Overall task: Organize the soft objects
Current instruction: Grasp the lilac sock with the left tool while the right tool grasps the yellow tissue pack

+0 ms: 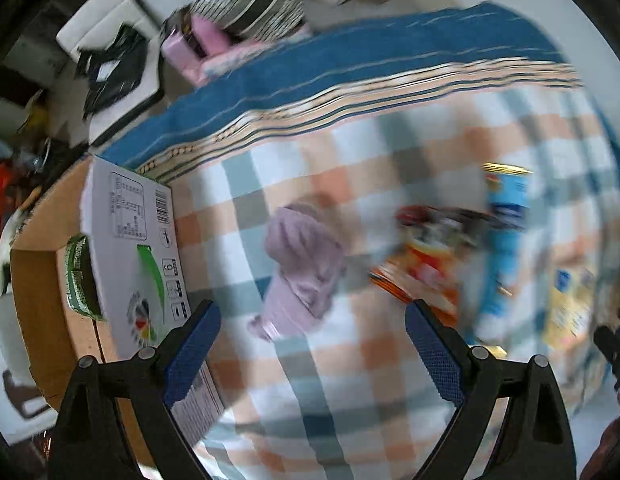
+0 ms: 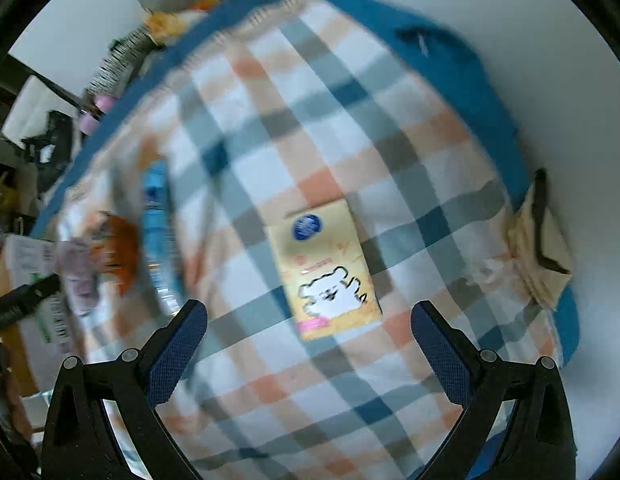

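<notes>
A crumpled lilac cloth point(image 1: 303, 270) lies on the checked blanket point(image 1: 350, 380); my open, empty left gripper point(image 1: 312, 328) hovers just above and in front of it. An orange snack packet point(image 1: 426, 268), a blue packet point(image 1: 506, 240) and a yellow tissue pack point(image 1: 570, 304) lie to its right. In the right wrist view the yellow tissue pack with a white bear point(image 2: 328, 268) lies on the blanket point(image 2: 310, 400) ahead of my open, empty right gripper point(image 2: 310, 332). The lilac cloth point(image 2: 79, 268), orange packet point(image 2: 119, 248) and blue packet point(image 2: 157, 216) show at the left. Both views are motion-blurred.
An open cardboard box point(image 1: 41, 280) with a white printed flap point(image 1: 129, 240) stands at the blanket's left edge. The blanket has a blue border point(image 1: 350, 52). Striped and pink items point(image 1: 237, 20) lie beyond it. A beige folded item point(image 2: 542, 240) sits at the right edge.
</notes>
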Action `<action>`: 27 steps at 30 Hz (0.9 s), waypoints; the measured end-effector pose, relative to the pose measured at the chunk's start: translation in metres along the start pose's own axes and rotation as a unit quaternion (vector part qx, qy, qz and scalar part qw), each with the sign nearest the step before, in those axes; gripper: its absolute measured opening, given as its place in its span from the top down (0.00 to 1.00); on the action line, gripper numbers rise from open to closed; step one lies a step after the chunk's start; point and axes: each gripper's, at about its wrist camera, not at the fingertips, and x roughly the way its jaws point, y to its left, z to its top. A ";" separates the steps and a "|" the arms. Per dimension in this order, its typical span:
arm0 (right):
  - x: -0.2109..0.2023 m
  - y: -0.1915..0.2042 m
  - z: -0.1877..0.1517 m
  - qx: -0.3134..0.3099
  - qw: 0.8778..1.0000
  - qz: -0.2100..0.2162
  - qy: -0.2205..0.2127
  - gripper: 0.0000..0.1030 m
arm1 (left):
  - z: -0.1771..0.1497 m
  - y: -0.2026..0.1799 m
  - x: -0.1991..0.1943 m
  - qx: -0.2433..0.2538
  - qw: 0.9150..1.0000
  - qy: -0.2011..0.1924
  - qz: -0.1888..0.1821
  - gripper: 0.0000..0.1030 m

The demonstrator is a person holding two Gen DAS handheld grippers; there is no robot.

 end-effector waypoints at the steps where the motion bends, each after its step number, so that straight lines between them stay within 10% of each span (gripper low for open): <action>1: 0.014 0.000 0.000 0.000 1.000 -0.001 0.010 0.00 | 0.007 0.002 0.012 -0.006 1.000 0.012 0.006 0.08; 14: 0.092 0.006 0.029 0.013 0.996 -0.018 0.081 0.00 | 0.021 0.008 0.089 -0.012 0.996 0.084 -0.009 0.11; 22: 0.107 0.008 0.039 0.011 0.994 -0.028 0.102 0.06 | 0.022 0.003 0.088 -0.005 0.996 0.083 -0.035 0.60; 27: 0.115 0.008 0.042 0.017 0.993 -0.023 0.117 0.34 | 0.019 0.009 0.082 -0.013 0.996 0.078 -0.042 0.67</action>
